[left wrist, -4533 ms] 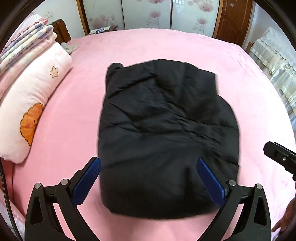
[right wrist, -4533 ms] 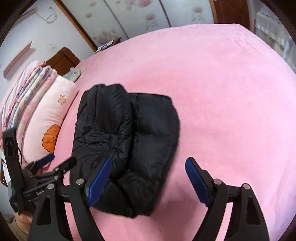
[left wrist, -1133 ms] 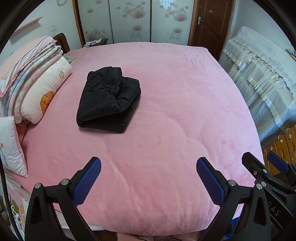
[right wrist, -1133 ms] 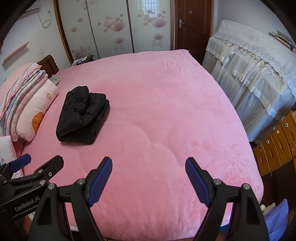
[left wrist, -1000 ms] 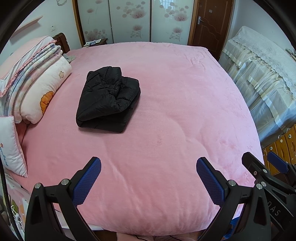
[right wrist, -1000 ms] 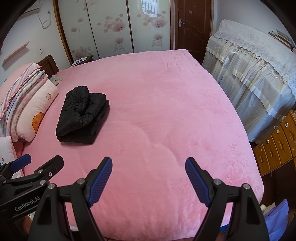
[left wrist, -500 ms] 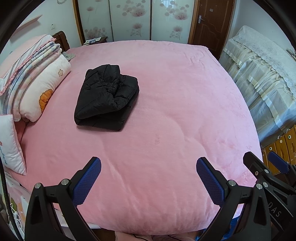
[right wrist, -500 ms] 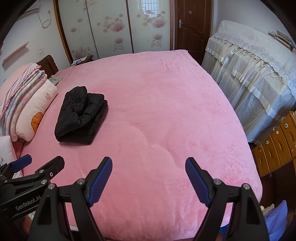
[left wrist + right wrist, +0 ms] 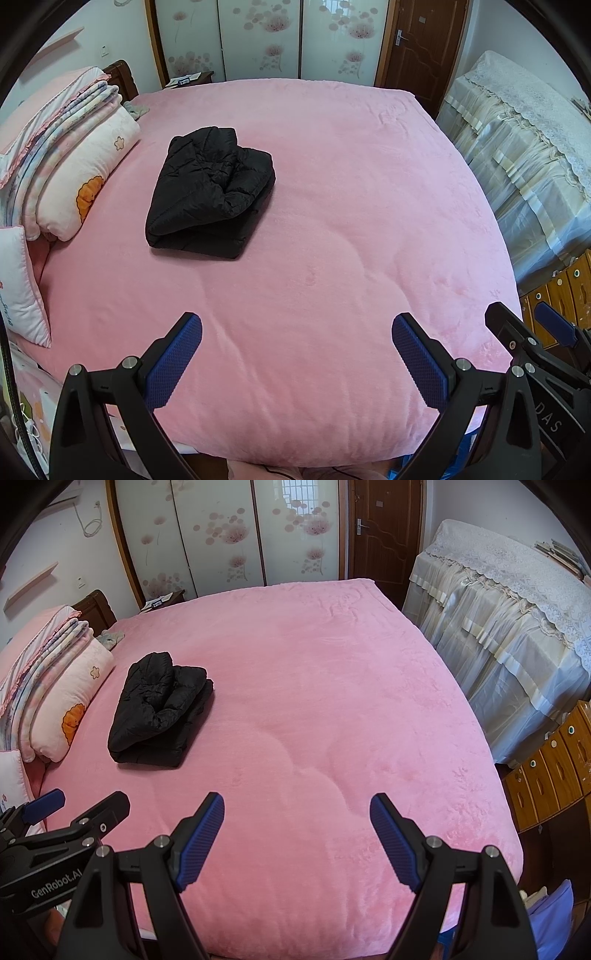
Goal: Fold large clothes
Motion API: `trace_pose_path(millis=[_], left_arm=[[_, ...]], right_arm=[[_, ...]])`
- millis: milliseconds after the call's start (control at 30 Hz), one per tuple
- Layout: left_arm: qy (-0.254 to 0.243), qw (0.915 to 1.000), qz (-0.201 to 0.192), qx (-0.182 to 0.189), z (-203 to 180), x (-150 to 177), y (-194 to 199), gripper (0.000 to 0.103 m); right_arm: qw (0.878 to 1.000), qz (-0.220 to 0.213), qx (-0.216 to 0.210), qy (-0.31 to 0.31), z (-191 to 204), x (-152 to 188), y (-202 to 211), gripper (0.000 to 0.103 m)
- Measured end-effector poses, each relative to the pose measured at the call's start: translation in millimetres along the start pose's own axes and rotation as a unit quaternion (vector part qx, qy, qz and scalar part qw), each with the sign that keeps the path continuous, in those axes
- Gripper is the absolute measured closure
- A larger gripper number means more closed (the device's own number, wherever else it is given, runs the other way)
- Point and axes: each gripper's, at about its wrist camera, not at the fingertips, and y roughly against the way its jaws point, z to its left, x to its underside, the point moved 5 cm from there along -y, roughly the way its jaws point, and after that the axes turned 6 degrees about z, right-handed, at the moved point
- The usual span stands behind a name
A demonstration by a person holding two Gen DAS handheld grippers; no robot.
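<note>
A black quilted jacket [image 9: 210, 192], puffy and creased, is seen folded into a thick, roughly rectangular bundle on the plush pink bedspread [image 9: 332, 229], near the stacked pillows and folded bedding [image 9: 70, 173] at the left side. The left gripper [image 9: 295, 354] and right gripper [image 9: 297, 830] are held over the near edge of the bed, well apart from the jacket. Both sets of jaws, faced with ribbed blue pads [image 9: 201, 843], are spread wide, with nothing gripped or touched.
</note>
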Motion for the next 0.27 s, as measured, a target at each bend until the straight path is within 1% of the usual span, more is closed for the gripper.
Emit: trace_pose_path(millis=[267], left_arm=[[-0.002, 1.0000, 0.001, 0.002, -3.7, 3.4, 0.1, 0.001]], right_arm=[[1.000, 0.001, 0.000, -0.002, -3.5, -1.1, 0.4, 0.020]])
